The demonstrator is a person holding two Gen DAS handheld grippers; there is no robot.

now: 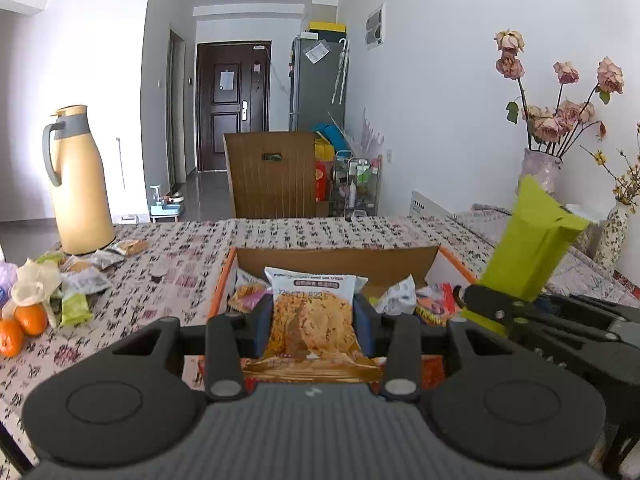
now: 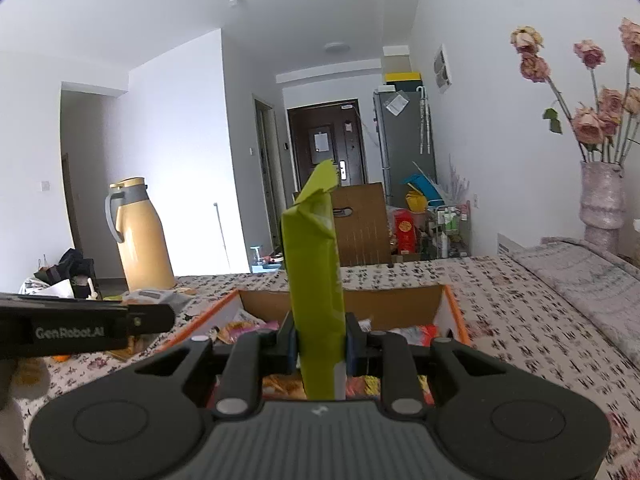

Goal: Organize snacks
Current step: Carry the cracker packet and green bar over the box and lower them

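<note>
The left gripper (image 1: 313, 312) is clenched on an oat crisps packet (image 1: 312, 312), held over the cardboard box (image 1: 340, 262) of snacks at 12 o'clock. The right gripper (image 2: 320, 344) pinches an upright green packet (image 2: 316, 280) above the same box (image 2: 400, 300). Loose snack packets (image 1: 76, 284) and oranges (image 1: 24, 324) lie at the left view's 9 o'clock, beside the yellow thermos (image 1: 78, 184).

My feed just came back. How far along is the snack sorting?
Done: several packets already lie in the cardboard box. In hand: the left hand-held gripper is clamped on an oat crisps packet and the right hand-held gripper on a green packet, both over the box. Left: loose snacks and oranges on the table near the thermos.
</note>
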